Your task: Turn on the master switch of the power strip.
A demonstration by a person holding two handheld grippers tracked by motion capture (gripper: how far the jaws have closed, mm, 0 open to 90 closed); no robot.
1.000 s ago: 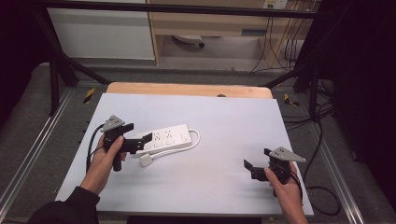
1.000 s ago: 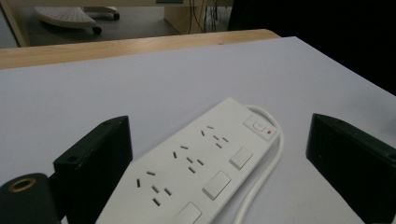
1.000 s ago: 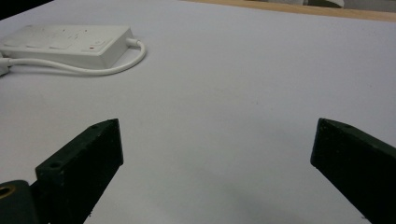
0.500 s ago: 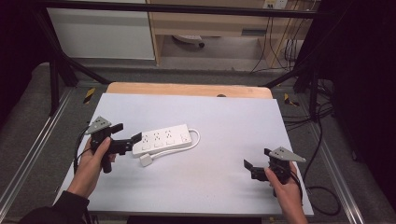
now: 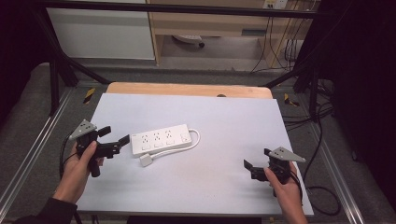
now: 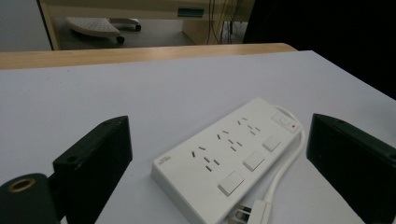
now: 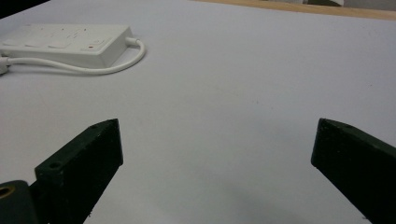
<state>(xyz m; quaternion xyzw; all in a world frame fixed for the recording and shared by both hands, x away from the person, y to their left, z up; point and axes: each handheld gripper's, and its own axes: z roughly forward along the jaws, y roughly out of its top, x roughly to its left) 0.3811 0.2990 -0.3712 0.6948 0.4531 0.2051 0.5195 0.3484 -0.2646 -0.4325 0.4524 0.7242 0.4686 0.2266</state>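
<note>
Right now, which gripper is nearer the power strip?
Left. The left gripper sits just off the near end of the power strip, jaws open, not touching. The right gripper is open too, well off toward the table's right front.

In your left gripper view, the plug (image 6: 247,215) runs off the bottom edge. In your right gripper view, the power strip (image 7: 60,44) is cut by the left edge, its sockets too blurred to read. From above, its lettering is too small to tell.
</note>
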